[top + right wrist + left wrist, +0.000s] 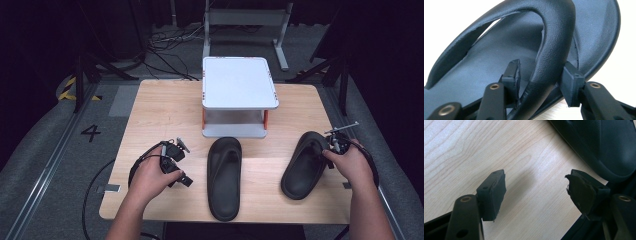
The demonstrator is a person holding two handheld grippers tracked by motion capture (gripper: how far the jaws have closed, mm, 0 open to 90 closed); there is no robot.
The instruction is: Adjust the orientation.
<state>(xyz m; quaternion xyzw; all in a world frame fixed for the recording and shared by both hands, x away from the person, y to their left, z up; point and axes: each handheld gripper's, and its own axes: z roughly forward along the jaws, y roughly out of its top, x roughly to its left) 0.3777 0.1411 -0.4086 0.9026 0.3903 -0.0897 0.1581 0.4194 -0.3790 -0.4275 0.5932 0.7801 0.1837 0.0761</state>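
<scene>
Wooden worktop (165, 107) carries a white stand (239, 82) at the back and two black sandals in front. The middle sandal (224, 170) lies flat; the right sandal (305, 165) looks tilted. Right gripper (541, 75) straddles its strap (554, 45), jaws maybe just touching, hard to tell. Looks light, floppy rubber, so the strap's the handle. Left gripper (536, 192) hangs spread, empty, beside the middle one.

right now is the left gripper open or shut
Open: the left gripper has its jaws spread wide over bare table, nothing between them.
</scene>
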